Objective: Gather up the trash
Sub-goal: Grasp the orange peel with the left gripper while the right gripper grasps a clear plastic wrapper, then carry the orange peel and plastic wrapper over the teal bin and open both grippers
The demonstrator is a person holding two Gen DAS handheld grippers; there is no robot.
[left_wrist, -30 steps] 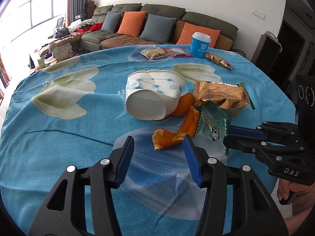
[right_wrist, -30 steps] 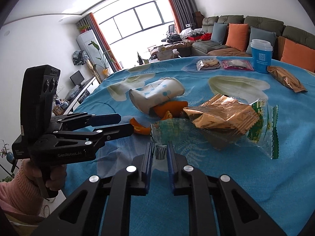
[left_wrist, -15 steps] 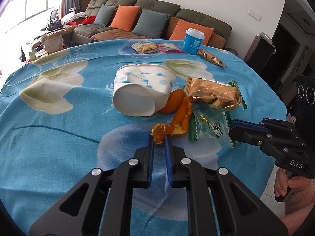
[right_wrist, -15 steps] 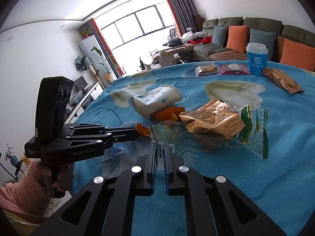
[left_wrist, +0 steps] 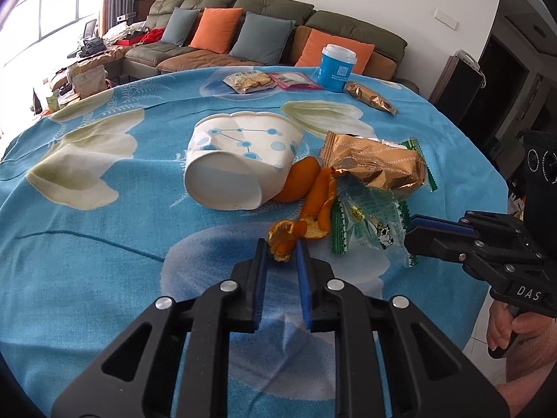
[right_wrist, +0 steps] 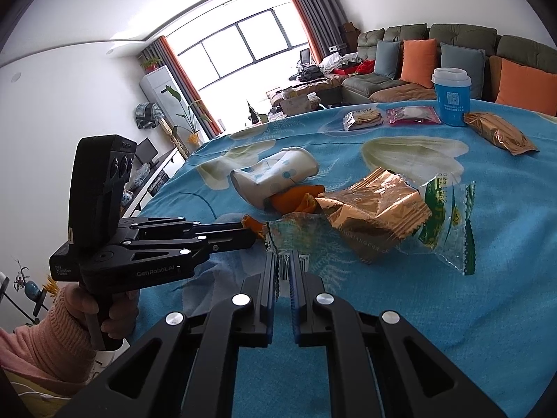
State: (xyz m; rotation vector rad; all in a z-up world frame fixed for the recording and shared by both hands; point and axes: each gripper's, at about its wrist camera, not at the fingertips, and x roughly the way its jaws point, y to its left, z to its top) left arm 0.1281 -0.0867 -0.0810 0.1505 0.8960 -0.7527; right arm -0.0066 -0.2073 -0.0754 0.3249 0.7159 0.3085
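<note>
Since a second ago the left gripper (left_wrist: pixel 281 248) has gone from wide open to nearly shut, and its jaws now sit around the near tip of the orange peel (left_wrist: pixel 306 219), easing apart a hair at this moment with the peel between them. Looks like the pads are pinching it, though the peel hasn't left the cloth. Right gripper (right_wrist: pixel 283 261) is clamped tight on the edge of the clear green-trimmed wrapper (right_wrist: pixel 449 223), same as before.

Working outward: the peel runs back to a bigger peel piece tucked against the tipped-over paper cup (left_wrist: pixel 240 163), with the crumpled gold wrapper (left_wrist: pixel 377 169) lying on top of the clear one. All of it sits mid-table on the blue cloth (left_wrist: pixel 87 244).

Progress-wise I'd say barely started. Two bits are grabbed, nothing is lifted away, and I can't see any bin.

Count: one paper cup, roughly two peel pieces, one gold wrapper and one clear wrapper in the pile. At the far edge: one blue tub (left_wrist: pixel 336 68), one cracker pack (left_wrist: pixel 250 82), one pink pack (left_wrist: pixel 296 80), one gold snack bar (left_wrist: pixel 370 97).
</note>
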